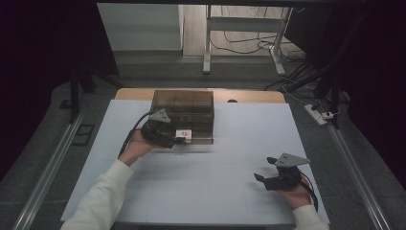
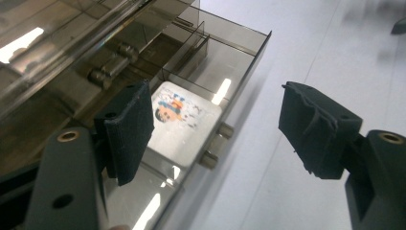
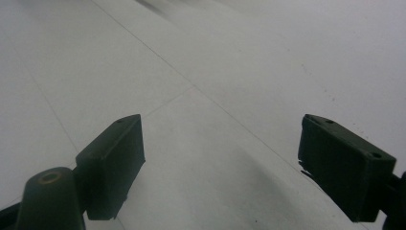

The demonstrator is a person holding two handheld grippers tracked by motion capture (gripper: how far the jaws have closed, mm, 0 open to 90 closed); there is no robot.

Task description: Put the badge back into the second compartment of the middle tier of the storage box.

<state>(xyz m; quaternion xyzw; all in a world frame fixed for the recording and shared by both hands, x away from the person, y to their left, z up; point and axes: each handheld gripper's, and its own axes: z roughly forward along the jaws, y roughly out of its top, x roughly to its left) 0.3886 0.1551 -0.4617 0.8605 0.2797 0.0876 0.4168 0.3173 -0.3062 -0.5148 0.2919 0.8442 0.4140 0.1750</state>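
Note:
A smoky see-through drawer box [image 1: 182, 108] stands at the back middle of the table. Its bottom drawer [image 2: 239, 62] is pulled out a little and holds a white card with a cartoon picture [image 2: 184, 120] [image 1: 183, 133]. My left gripper [image 1: 178, 139] [image 2: 218, 112] is at the drawer's front, open. One pad [image 2: 129, 129] hangs over the drawer's inside and the other pad [image 2: 316, 129] is outside. The front wall and its two small knobs [image 2: 215, 143] lie between them, untouched. My right gripper [image 1: 264, 168] [image 3: 220, 163] rests open over bare table at the front right, holding nothing.
The white table top [image 1: 215, 182] stretches between the two hands. Beyond the table's far edge stand a desk frame [image 1: 208, 43], loose cables and a power strip [image 1: 318, 114] on the floor. Metal rails [image 1: 48, 167] run along both sides.

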